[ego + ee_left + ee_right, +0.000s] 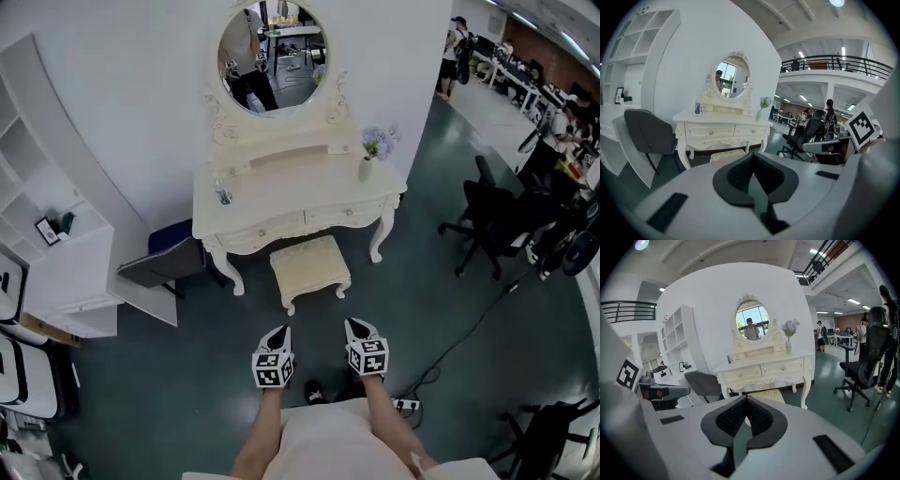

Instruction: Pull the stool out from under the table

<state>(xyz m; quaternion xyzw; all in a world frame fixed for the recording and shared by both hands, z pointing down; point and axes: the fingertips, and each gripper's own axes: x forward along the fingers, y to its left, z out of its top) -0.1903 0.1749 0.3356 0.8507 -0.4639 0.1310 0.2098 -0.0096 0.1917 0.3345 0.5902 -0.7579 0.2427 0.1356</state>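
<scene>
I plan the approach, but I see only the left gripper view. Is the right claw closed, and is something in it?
Observer: The right claw is shut, jaws together, nothing between them.
Operator: How does the cream padded stool stand?
Observer: Between the front legs of the white dressing table; most of its seat shows before the table's edge.
Operator: Any obstacle?
Observer: A white power strip lies on the dark green floor, right of the person.

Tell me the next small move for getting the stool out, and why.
Probably open both and reach forward: the left gripper and right gripper are shut, empty, and short of the stool, which sits partly under the table.
</scene>
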